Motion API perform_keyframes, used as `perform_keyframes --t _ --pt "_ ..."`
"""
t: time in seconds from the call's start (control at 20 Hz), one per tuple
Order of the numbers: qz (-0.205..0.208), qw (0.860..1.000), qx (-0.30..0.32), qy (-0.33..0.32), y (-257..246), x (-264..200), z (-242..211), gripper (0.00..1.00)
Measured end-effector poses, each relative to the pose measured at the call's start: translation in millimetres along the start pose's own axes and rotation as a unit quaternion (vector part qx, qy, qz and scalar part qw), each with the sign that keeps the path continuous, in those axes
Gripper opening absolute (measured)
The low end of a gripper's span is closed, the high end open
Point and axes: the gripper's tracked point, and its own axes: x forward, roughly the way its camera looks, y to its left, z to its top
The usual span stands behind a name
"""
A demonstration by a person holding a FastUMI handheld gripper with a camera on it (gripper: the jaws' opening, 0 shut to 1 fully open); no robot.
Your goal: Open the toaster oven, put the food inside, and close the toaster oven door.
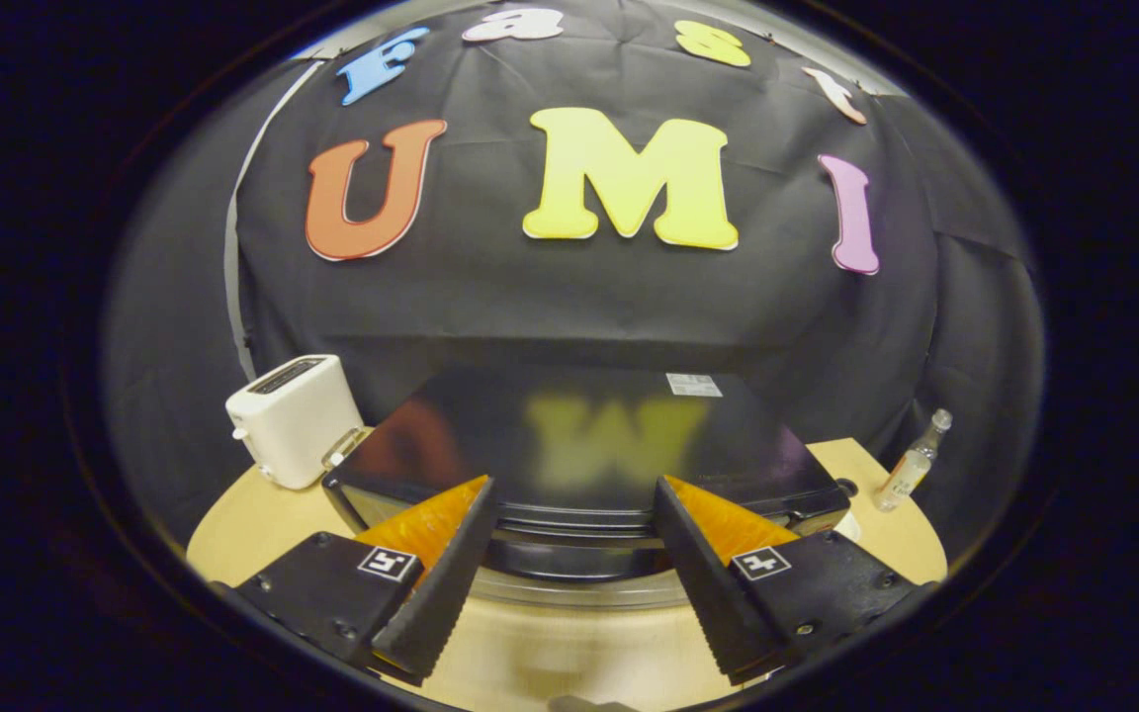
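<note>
The black toaster oven [579,445] stands on the wooden table [243,524], seen from above, with its glossy top facing me. Its front edge and door handle [569,554] lie just ahead of and between my fingertips. My gripper [574,574] hovers above the oven's front, its fingers [431,603] spread wide apart with nothing between them. The oven door looks closed; the front face is mostly hidden below the top edge.
A white pop-up toaster [295,417] stands to the left of the oven, close to its corner. A small clear bottle [913,462] stands on the table to the oven's right. The booth's black cloth wall rises behind everything.
</note>
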Motion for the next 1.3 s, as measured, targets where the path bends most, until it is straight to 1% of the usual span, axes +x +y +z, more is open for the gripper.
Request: perform_keyframes --t 0.1,0.25,0.55,0.75,0.95,1.05,1.2,1.3 --pt "0.0 1.0 0.016 0.011 -0.5 -2.9 -7.7 1.0" --pt "-0.002 1.0 0.023 0.007 0.1 -11.0 -8.6 1.0" --pt "0.001 0.999 0.024 0.02 1.8 -44.8 -30.4 1.0" --pt "0.012 0.998 0.028 0.046 3.4 -75.1 -62.8 1.0" --pt "0.022 0.996 0.012 0.089 4.9 -103.8 -113.3 1.0" --pt "0.025 0.995 0.002 0.096 5.0 -109.4 -130.2 1.0" --pt "0.019 0.994 -0.024 0.101 4.3 -112.9 -151.1 1.0" --pt "0.018 0.994 -0.025 0.107 4.3 -110.7 -161.3 1.0"
